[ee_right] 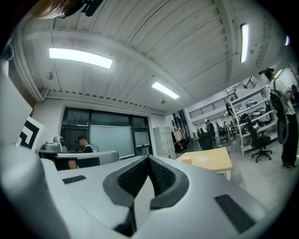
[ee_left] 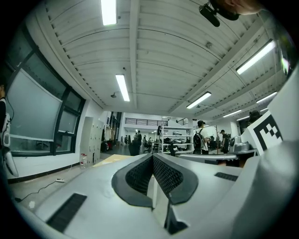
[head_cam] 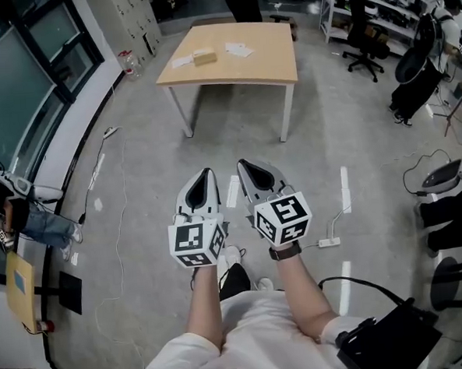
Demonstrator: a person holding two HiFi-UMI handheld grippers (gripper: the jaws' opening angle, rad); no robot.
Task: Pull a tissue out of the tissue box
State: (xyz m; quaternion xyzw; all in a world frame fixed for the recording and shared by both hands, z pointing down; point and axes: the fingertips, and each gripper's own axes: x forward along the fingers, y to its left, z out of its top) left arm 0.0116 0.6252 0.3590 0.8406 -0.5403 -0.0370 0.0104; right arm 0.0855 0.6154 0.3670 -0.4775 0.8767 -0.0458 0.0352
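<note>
I hold my left gripper (head_cam: 207, 173) and my right gripper (head_cam: 243, 164) side by side, close in front of my body and pointing forward over the grey floor (head_cam: 137, 185). They are up here because I stand well apart from the work, so there is nothing to reach yet.

The left gripper view shows that gripper's fingers (ee_left: 140, 175) pressed together with nothing between them. The right gripper view shows the same of the other pair of fingers (ee_right: 133, 177): closed and empty.

The small tan tissue box (head_cam: 204, 57) sits far ahead of me on the light wooden worktop on white legs (head_cam: 263, 65), toward its left side. A few white sheets (head_cam: 238, 50) lie near it; I cannot tell whether they are tissues. From here the box is too small for me to see its opening or whether a tissue stands out of it.

I judge the task not yet begun. I would have to walk to the worktop first, then part one pair of fingers over the box.
</note>
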